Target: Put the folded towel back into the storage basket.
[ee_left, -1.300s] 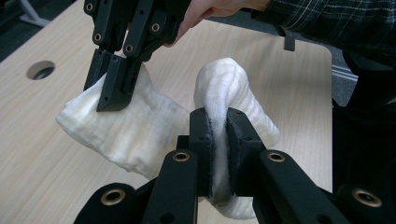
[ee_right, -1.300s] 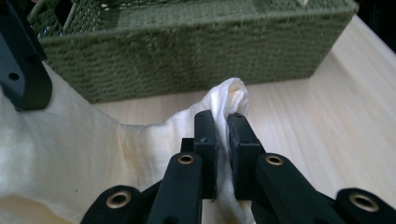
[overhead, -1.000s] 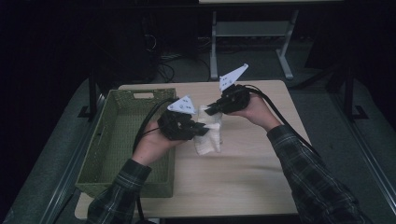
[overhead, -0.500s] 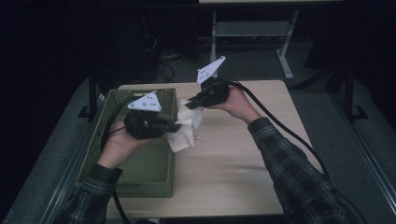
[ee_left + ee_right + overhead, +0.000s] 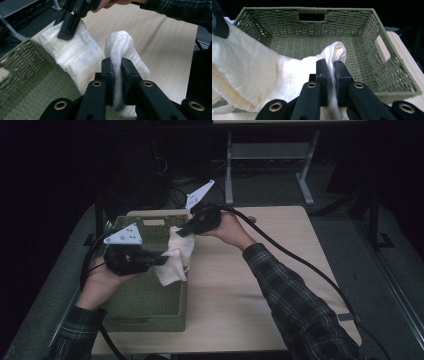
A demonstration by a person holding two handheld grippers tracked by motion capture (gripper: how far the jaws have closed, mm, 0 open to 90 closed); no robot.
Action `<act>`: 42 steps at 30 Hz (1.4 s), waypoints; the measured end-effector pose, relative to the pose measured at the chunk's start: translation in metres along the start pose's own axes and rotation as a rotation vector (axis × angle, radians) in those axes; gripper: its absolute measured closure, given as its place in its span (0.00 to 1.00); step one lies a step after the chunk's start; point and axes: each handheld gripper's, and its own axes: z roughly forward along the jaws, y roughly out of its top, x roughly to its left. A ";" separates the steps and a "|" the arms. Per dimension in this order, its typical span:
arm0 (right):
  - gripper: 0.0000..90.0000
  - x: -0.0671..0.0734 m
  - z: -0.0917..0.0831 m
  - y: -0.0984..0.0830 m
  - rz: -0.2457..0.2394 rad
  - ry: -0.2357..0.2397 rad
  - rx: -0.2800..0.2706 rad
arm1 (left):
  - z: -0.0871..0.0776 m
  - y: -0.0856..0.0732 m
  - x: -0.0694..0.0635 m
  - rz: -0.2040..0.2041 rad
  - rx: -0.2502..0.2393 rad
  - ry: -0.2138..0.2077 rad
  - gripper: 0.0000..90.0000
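Observation:
A folded white cloth (image 5: 176,258) hangs in the air over the right rim of a green woven basket (image 5: 131,296). My left gripper (image 5: 161,260) is shut on the cloth's near edge, and my right gripper (image 5: 183,232) is shut on its far edge. In the left gripper view the cloth (image 5: 82,56) is pinched between the black jaws, with my right gripper (image 5: 67,30) clamped on its other corner above. The right gripper view has the cloth (image 5: 249,80) bunched between its jaws, with the inside of the basket (image 5: 317,40) behind.
The basket sits at the left of a light wooden table (image 5: 270,285). Each gripper trails a black cable (image 5: 300,265). A metal table frame (image 5: 270,155) stands on the dark floor beyond.
Both grippers have carried the cloth to the left, from the middle of the table to above the basket's right rim. Both stayed shut on it.

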 end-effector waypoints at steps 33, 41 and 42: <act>0.94 0.006 0.073 0.002 -0.017 0.057 0.078 | 0.008 -0.047 0.000 -0.050 0.033 0.002 0.57; 0.94 -0.013 0.068 0.000 0.008 0.027 0.074 | 0.017 -0.042 0.004 -0.055 0.023 -0.007 0.53; 0.94 -0.017 0.068 -0.001 0.011 0.022 0.074 | 0.018 -0.041 0.005 -0.054 0.022 -0.008 0.53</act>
